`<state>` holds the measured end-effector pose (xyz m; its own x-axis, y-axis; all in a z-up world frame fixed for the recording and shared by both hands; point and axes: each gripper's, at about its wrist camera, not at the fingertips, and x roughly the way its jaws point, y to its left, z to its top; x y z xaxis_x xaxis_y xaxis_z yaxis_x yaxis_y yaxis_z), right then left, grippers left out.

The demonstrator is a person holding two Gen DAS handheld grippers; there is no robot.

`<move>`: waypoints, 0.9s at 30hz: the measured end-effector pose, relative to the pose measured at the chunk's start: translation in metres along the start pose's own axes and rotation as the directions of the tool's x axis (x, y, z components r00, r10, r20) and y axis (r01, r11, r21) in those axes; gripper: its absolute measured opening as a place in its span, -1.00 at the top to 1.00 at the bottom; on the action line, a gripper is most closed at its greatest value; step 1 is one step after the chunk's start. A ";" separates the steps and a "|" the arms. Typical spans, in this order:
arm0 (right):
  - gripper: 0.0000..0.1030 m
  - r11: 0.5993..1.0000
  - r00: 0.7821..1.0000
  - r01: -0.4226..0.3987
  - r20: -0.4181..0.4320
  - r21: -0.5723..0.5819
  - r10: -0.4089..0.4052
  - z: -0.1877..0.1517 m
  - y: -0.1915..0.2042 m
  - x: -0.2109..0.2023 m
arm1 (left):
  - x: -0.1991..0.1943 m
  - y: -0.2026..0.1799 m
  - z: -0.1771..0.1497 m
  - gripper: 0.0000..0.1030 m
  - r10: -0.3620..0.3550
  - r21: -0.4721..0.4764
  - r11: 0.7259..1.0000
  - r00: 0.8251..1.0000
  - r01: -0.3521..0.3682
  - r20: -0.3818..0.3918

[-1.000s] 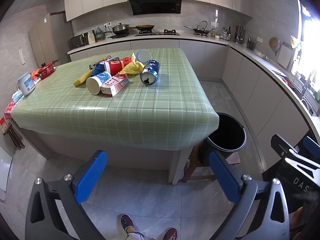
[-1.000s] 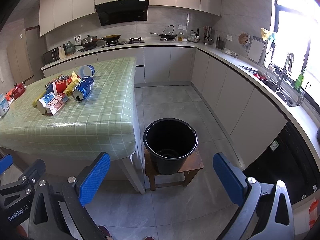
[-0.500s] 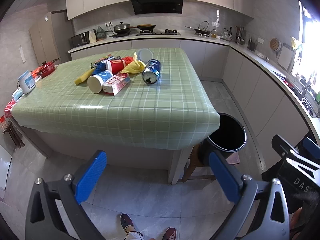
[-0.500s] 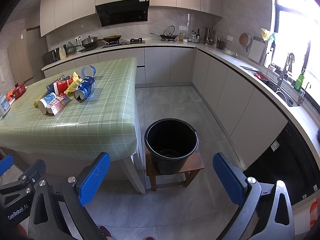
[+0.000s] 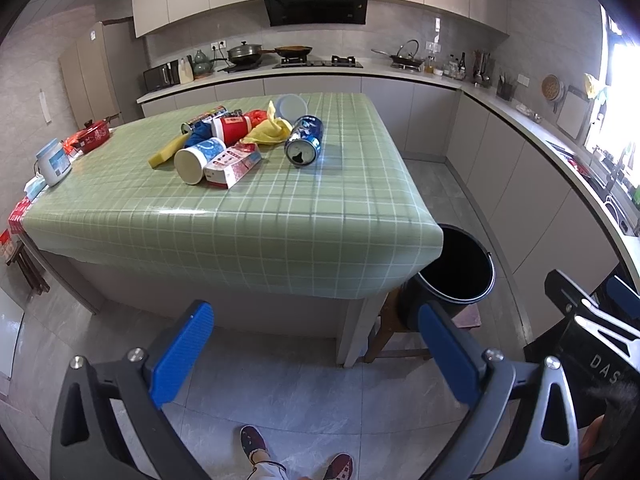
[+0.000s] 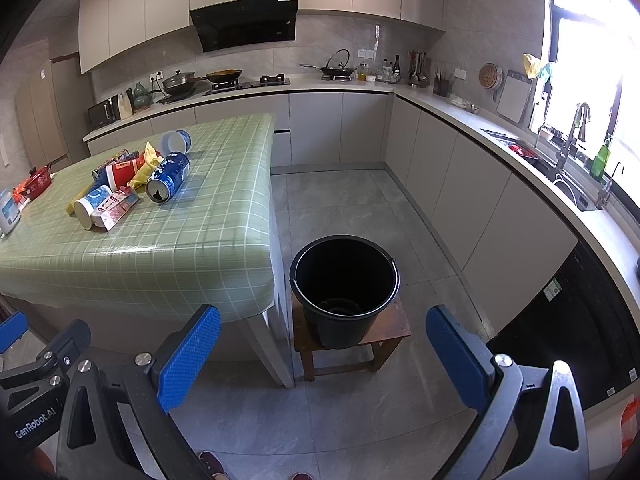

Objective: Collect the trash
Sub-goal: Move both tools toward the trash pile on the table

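A pile of trash lies on the green checked table (image 5: 248, 216): a blue can (image 5: 304, 141) on its side, a red-and-white carton (image 5: 233, 165), a blue-and-white cup (image 5: 198, 160), a red cup (image 5: 232, 129), a yellow wrapper (image 5: 269, 132) and a white cup (image 5: 291, 107). The pile also shows in the right wrist view, with the blue can (image 6: 168, 177) nearest. A black bucket (image 6: 344, 286) stands on a low wooden stool (image 6: 394, 330) at the table's right corner. My left gripper (image 5: 316, 350) is open and empty, well short of the table. My right gripper (image 6: 322, 354) is open and empty, in front of the bucket.
Grey kitchen cabinets and a counter (image 6: 460, 108) run along the back and right, with a sink (image 6: 568, 184) by the window. A red pot (image 5: 93, 135) and a white jar (image 5: 53, 163) stand at the table's left edge. My shoes (image 5: 256, 442) show on the tiled floor.
Both grippers have moved slightly forward and up, so the table and bucket look a little nearer. Both stay open. Nothing on the table has moved.
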<state>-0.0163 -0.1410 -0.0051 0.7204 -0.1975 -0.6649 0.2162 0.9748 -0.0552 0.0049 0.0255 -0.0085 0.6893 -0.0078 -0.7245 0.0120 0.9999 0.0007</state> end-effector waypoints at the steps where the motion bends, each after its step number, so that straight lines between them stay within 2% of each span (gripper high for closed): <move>1: -1.00 1.000 1.000 -0.002 -0.001 -0.001 0.002 0.001 0.001 0.001 | 0.001 0.001 0.001 -1.00 0.002 -0.002 1.000 1.000 -0.002 -0.002; 11: -1.00 0.998 0.998 -0.068 -0.005 -0.009 0.068 0.012 0.025 0.020 | 0.014 0.043 0.013 -1.00 0.074 -0.068 0.995 0.997 -0.074 -0.005; 19: -1.00 0.994 0.994 -0.105 -0.016 -0.034 0.105 0.028 0.088 0.043 | 0.048 0.113 0.035 -1.00 0.107 -0.136 0.985 0.994 -0.111 -0.034; 27: -1.00 0.995 0.994 -0.102 -0.035 -0.022 0.101 0.054 0.164 0.076 | 0.097 0.177 0.073 -1.00 0.083 -0.124 0.988 0.995 -0.088 -0.047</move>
<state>0.1092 -0.0016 -0.0241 0.7148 -0.0945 -0.6929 0.1274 0.9918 -0.0038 0.1263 0.2015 -0.0282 0.6532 0.0756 -0.7534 -0.1384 0.9902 -0.0207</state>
